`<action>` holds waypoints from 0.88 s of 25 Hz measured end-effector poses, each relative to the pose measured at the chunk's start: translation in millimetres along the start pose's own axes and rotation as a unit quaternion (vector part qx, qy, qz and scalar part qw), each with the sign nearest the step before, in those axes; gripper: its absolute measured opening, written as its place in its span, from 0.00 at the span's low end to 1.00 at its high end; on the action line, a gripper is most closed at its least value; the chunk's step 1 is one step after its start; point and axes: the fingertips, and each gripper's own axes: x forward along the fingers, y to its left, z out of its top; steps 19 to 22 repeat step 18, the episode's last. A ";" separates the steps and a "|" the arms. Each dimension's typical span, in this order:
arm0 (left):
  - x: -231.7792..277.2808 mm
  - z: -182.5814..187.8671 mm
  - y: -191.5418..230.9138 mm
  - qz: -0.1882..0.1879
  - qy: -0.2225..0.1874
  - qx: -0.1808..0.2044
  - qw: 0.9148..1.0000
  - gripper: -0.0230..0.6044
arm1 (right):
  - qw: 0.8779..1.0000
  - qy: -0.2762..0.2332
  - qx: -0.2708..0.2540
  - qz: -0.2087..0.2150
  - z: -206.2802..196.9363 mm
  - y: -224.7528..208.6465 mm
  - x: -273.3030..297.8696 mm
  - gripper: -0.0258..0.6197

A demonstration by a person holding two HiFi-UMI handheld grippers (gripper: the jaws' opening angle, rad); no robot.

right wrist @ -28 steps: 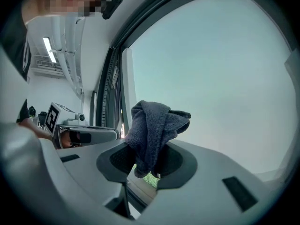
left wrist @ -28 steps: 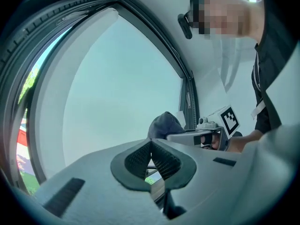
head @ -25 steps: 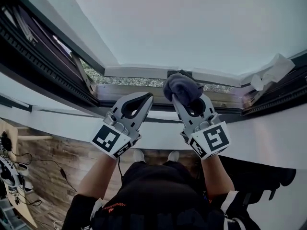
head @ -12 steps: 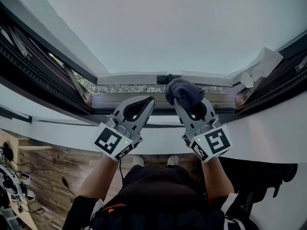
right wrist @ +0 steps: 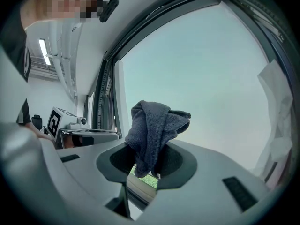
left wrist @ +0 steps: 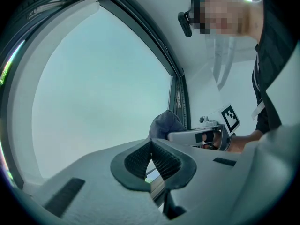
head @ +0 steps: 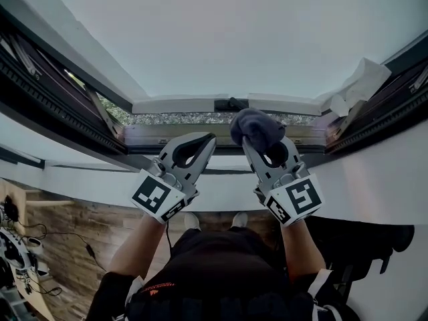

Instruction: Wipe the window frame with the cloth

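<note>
Nearest us, at 6 o'clock in the head view, our forearms (head: 137,246) reach up to two grey plastic grippers. The left gripper (head: 207,139) has its ribbed pads pressed together on nothing and sits at 9 o'clock of the right gripper (head: 249,142). The right gripper pinches a dark blue-grey terry cloth (head: 255,127), whose bunched bulk stands past the jaw tips toward 12 o'clock. Just beyond runs the white lower rail of the window frame (head: 174,105), with a small dark handle (head: 231,103) at its middle. We cannot tell whether the cloth touches the rail. Farther off, at 2 o'clock, a crumpled white sheet (head: 361,82) lies against the dark outer frame (head: 47,79).
</note>
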 end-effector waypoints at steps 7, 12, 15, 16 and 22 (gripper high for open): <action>0.3 -3.4 -3.9 0.000 -0.005 0.009 1.000 0.07 | 1.000 0.006 0.004 -0.001 -5.5 -0.9 -6.7 0.21; 0.0 -7.3 -4.8 0.002 -0.003 0.007 1.000 0.07 | 1.000 0.006 0.008 0.004 -7.7 1.7 -5.3 0.21; 0.0 -9.0 -4.6 0.003 -0.002 0.006 1.000 0.07 | 1.000 0.005 0.008 0.006 -8.1 2.2 -4.6 0.21; 0.0 -9.0 -4.4 0.003 -0.002 0.007 1.000 0.07 | 1.000 0.005 0.008 0.007 -8.2 2.3 -4.3 0.21; 0.0 -8.9 -3.9 0.003 -0.002 0.009 1.000 0.07 | 1.000 0.005 0.008 0.008 -8.5 2.5 -3.8 0.21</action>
